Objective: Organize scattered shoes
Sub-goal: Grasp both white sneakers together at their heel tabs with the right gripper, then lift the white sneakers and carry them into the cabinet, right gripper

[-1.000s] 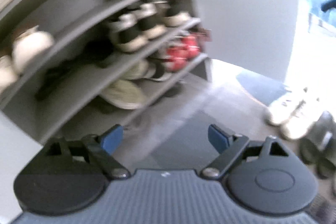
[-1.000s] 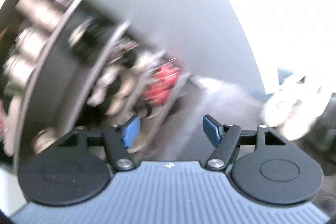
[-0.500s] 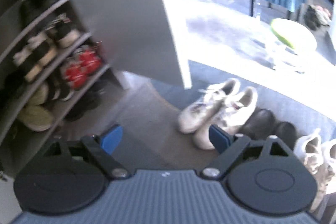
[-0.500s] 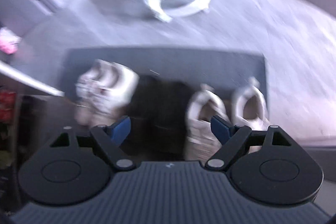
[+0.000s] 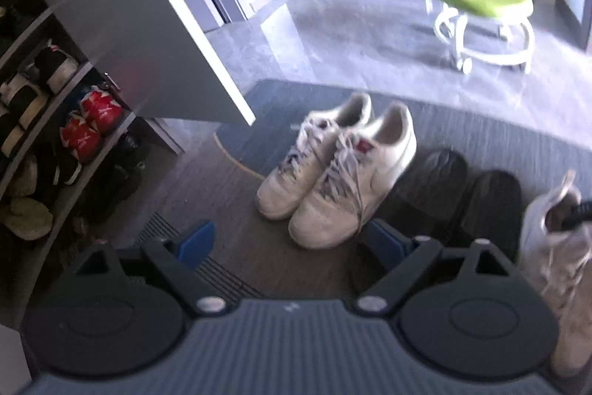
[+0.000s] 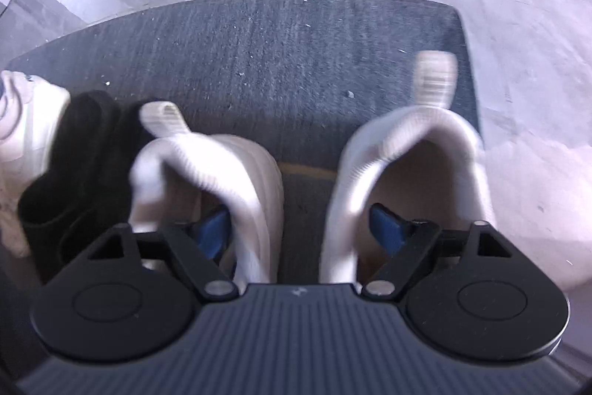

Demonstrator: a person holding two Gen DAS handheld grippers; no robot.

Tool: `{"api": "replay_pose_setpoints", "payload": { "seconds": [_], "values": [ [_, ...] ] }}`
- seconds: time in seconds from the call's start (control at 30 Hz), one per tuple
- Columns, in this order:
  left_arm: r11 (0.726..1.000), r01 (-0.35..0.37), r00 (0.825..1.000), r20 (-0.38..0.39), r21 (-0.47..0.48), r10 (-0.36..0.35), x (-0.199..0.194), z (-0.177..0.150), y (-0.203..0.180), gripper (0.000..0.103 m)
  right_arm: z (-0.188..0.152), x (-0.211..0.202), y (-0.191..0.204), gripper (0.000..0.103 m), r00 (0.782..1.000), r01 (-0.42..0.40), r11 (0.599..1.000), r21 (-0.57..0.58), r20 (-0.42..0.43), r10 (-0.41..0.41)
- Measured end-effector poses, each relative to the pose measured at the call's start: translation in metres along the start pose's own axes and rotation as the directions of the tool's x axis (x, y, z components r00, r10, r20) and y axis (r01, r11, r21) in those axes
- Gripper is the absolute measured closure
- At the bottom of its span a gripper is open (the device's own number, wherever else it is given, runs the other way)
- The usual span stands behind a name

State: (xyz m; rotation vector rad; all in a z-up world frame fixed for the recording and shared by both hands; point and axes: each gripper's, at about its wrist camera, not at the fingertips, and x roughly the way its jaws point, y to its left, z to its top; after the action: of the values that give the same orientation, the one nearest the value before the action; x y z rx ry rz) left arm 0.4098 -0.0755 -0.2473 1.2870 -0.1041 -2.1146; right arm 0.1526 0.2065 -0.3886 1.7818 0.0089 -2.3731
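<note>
Both tongs gape: right gripper (image 6: 299, 228) has just been narrowing, one finger inside each pale sneaker (image 6: 410, 173) (grabbing both at once, likely); left gripper (image 5: 292, 241) hovers empty near white trainers (image 5: 333, 169) on the mat (image 6: 281, 43).

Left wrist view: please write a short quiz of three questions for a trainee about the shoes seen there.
1. Fill in: on the shoe rack, one pair is bright ___.
2. True or false: the white laced sneakers stand on the rack.
3. Choose one: just right of the laced sneakers in this view stands A) a black pair, B) a green pair, C) a blue pair.
Key: 1 red; 2 false, they stand on the dark mat; 3 A.
</note>
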Motion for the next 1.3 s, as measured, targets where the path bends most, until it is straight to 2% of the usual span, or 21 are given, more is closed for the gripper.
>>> {"api": "replay_pose_setpoints", "payload": {
  "seconds": [0.1, 0.17, 0.2, 0.23, 0.43, 0.57, 0.67, 0.73, 0.8, 0.83, 0.9, 0.93, 1.0, 1.03, 1.1, 1.13, 1.27, 1.3],
  "values": [
    [0.999, -0.008, 1.0, 0.001, 0.036, 0.008, 0.006, -0.002, -0.006, 0.012, -0.007, 0.007, 0.012, 0.024, 0.996, 0.059, 0.996, -0.065, 0.068, -0.055],
    [0.999, -0.012, 1.0, -0.001, 0.046, 0.012, 0.005, 0.008, -0.008, 0.012, -0.015, 0.004, 0.019, 0.034, 0.99, 0.088, 0.993, -0.074, 0.113, -0.079],
    [0.999, -0.01, 1.0, -0.006, 0.044, 0.011, 0.004, 0.012, -0.008, 0.012, -0.02, -0.002, 0.024, 0.058, 0.988, 0.091, 0.993, -0.081, 0.135, -0.08],
    [0.999, -0.005, 1.0, -0.003, 0.044, 0.005, 0.002, 0.018, -0.008, 0.012, -0.021, -0.007, 0.029, 0.071, 0.987, 0.09, 0.992, -0.092, 0.144, -0.076],
    [0.997, 0.037, 0.998, 0.044, 0.071, -0.04, -0.015, 0.048, -0.014, 0.012, -0.027, -0.047, 0.05, 0.074, 0.976, 0.086, 0.984, -0.155, 0.213, -0.052],
    [0.996, 0.058, 0.995, 0.076, 0.067, -0.063, -0.032, 0.064, -0.011, 0.012, -0.028, -0.103, 0.057, 0.074, 0.951, 0.075, 0.981, -0.18, 0.309, -0.016],
    [0.996, 0.062, 0.993, 0.094, 0.069, -0.068, -0.045, 0.074, -0.008, 0.012, -0.017, -0.164, 0.063, 0.074, 0.92, 0.063, 0.977, -0.206, 0.39, 0.023],
    [0.997, 0.06, 0.993, 0.095, 0.044, -0.064, -0.05, 0.085, -0.008, 0.012, -0.011, -0.19, 0.064, 0.074, 0.899, 0.062, 0.973, -0.224, 0.436, 0.044],
    [0.998, 0.058, 0.993, 0.101, 0.03, -0.061, -0.06, 0.092, -0.001, 0.012, 0.012, -0.24, 0.068, 0.074, 0.855, 0.042, 0.969, -0.245, 0.511, 0.092],
    [0.998, 0.054, 0.993, 0.108, 0.024, -0.056, -0.066, 0.096, 0.004, 0.012, 0.018, -0.252, 0.069, 0.074, 0.845, 0.04, 0.966, -0.254, 0.525, 0.103],
    [0.999, 0.045, 0.992, 0.119, 0.0, -0.044, -0.079, 0.105, 0.017, 0.012, 0.045, -0.306, 0.081, 0.074, 0.801, 0.034, 0.95, -0.31, 0.577, 0.16],
    [0.999, 0.04, 0.992, 0.124, -0.013, -0.038, -0.085, 0.109, 0.023, 0.012, 0.046, -0.31, 0.083, 0.074, 0.799, 0.034, 0.948, -0.316, 0.579, 0.164],
    [0.998, 0.02, 0.991, 0.13, -0.054, -0.013, -0.1, 0.119, 0.042, 0.012, 0.063, -0.354, 0.099, 0.074, 0.775, 0.044, 0.918, -0.395, 0.593, 0.218],
    [0.997, 0.01, 0.991, 0.133, -0.075, 0.0, -0.107, 0.124, 0.051, 0.012, 0.066, -0.363, 0.102, 0.074, 0.772, 0.046, 0.91, -0.413, 0.592, 0.23],
    [0.992, -0.017, 0.991, 0.133, -0.126, 0.034, -0.12, 0.128, 0.075, 0.012, 0.076, -0.409, 0.124, 0.074, 0.774, 0.031, 0.868, -0.496, 0.562, 0.293],
    [0.988, -0.031, 0.99, 0.132, -0.152, 0.051, -0.126, 0.131, 0.088, 0.012, 0.077, -0.413, 0.125, 0.074, 0.776, 0.028, 0.863, -0.504, 0.556, 0.299],
    [0.972, -0.072, 0.988, 0.119, -0.225, 0.1, -0.145, 0.136, 0.133, 0.012, 0.071, -0.476, 0.172, 0.074, 0.811, -0.067, 0.782, -0.619, 0.422, 0.404],
    [0.964, -0.093, 0.987, 0.105, -0.248, 0.122, -0.15, 0.133, 0.157, 0.012, 0.065, -0.485, 0.182, 0.074, 0.817, -0.083, 0.768, -0.635, 0.399, 0.417]
  ]
}}
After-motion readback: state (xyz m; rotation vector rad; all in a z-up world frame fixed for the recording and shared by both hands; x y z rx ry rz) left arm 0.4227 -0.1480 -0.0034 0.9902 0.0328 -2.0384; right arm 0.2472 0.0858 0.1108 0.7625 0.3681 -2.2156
